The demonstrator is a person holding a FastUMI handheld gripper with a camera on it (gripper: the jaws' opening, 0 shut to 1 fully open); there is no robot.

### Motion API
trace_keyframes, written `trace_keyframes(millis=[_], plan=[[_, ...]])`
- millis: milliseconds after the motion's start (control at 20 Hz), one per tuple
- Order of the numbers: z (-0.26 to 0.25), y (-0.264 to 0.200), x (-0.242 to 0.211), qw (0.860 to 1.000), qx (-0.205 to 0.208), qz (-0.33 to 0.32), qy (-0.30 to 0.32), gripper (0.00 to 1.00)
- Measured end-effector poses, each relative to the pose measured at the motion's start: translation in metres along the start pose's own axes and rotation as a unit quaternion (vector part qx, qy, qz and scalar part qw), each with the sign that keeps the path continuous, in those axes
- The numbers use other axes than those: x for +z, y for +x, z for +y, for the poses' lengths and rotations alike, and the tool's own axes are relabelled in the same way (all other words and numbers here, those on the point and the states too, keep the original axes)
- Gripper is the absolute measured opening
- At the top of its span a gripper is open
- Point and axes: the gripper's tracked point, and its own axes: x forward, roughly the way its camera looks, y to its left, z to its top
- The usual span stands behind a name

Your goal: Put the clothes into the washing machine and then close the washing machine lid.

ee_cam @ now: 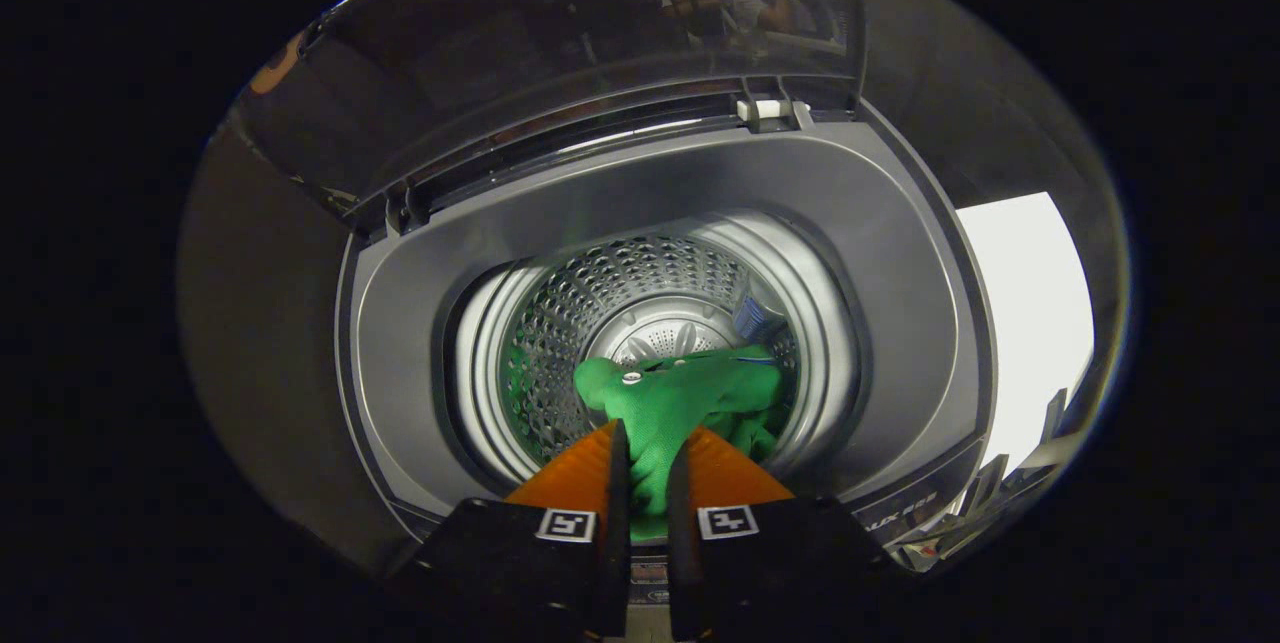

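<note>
Hand-held gripper (648, 468) clamped on green garment (680, 398), both fingers pressing it, cloth hanging ahead over washing machine (400, 323) opening. Perforated drum (600, 298) below, w/ bare base beyond garment. Lid (560, 53) up behind.

No readable text. Two square coded markers sit on the gripper (648, 468) body. Faint lettering on the washing machine (900, 253) front rim, too blurred to read.

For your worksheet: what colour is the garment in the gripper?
Green, seen best in the gripper view: the garment hangs over the drum.
</note>
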Motion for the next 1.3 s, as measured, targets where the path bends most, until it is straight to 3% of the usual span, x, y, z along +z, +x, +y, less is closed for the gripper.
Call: trace_keyframes(millis=[100,250,300,600,1100,1300], plan=[[0.001,-0.002,0.002,1.0,0.002,-0.004,-0.002,0.29],[0.005,-0.013,0.011,1.0,0.013,-0.022,-0.001,0.27],[0.003,-0.019,0.015,0.999,0.013,-0.03,0.0,0.32],[-0.011,-0.062,0.04,0.997,0.007,-0.077,0.01,0.98],[-0.013,-0.153,0.107,0.982,-0.025,-0.182,-0.038,0.99],[0.007,-0.197,0.151,0.972,-0.014,-0.228,-0.049,0.99]])
